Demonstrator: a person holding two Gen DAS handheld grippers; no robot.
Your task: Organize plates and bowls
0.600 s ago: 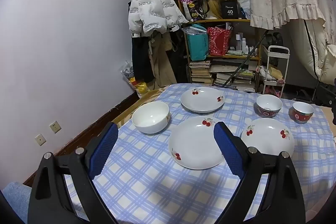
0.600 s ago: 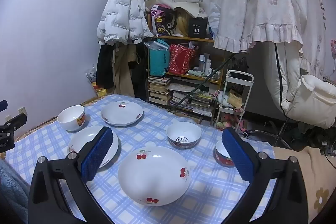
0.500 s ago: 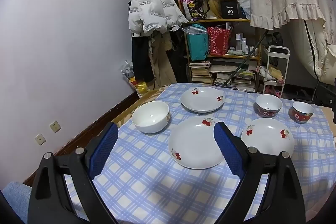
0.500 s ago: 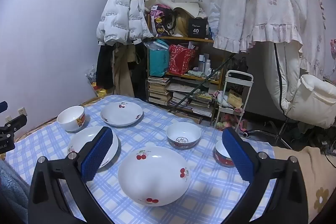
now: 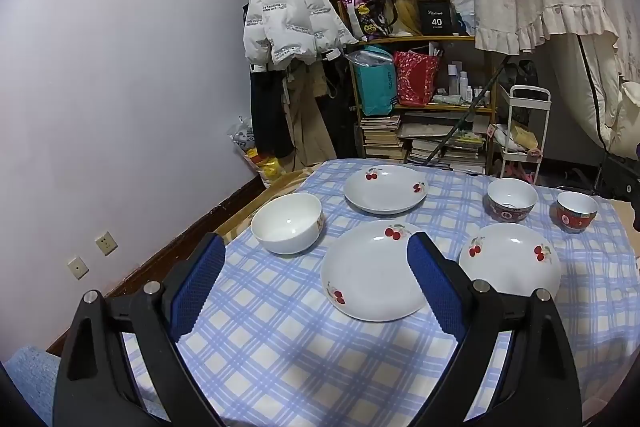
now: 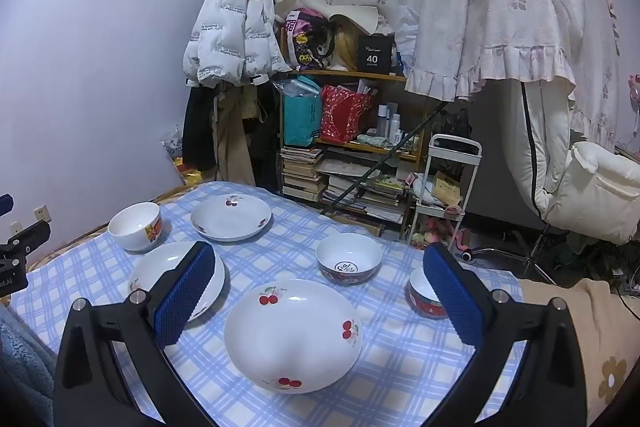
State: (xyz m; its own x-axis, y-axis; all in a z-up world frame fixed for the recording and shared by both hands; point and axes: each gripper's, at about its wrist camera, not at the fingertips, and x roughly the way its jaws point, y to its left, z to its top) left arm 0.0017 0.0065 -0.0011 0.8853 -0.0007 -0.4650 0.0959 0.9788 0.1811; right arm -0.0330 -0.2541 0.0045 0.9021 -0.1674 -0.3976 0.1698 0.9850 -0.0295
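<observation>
Three white cherry plates lie on the blue checked tablecloth (image 5: 280, 347): a near plate (image 5: 370, 273), a far plate (image 5: 386, 189) and a right plate (image 5: 510, 261). A plain white bowl (image 5: 288, 229) stands at the left. A larger patterned bowl (image 5: 512, 201) and a small red bowl (image 5: 576, 211) stand at the far right. My left gripper (image 5: 316, 287) is open and empty above the cloth, before the near plate. My right gripper (image 6: 320, 301) is open and empty above the right plate (image 6: 294, 333), with the larger patterned bowl (image 6: 348, 263) just beyond.
A cluttered shelf (image 5: 420, 99) with books and bags stands behind the table. A white jacket (image 5: 288, 15) hangs at the wall. A white trolley (image 6: 448, 187) and a white chair (image 6: 592, 195) stand to the right. The table's left edge runs along the wall.
</observation>
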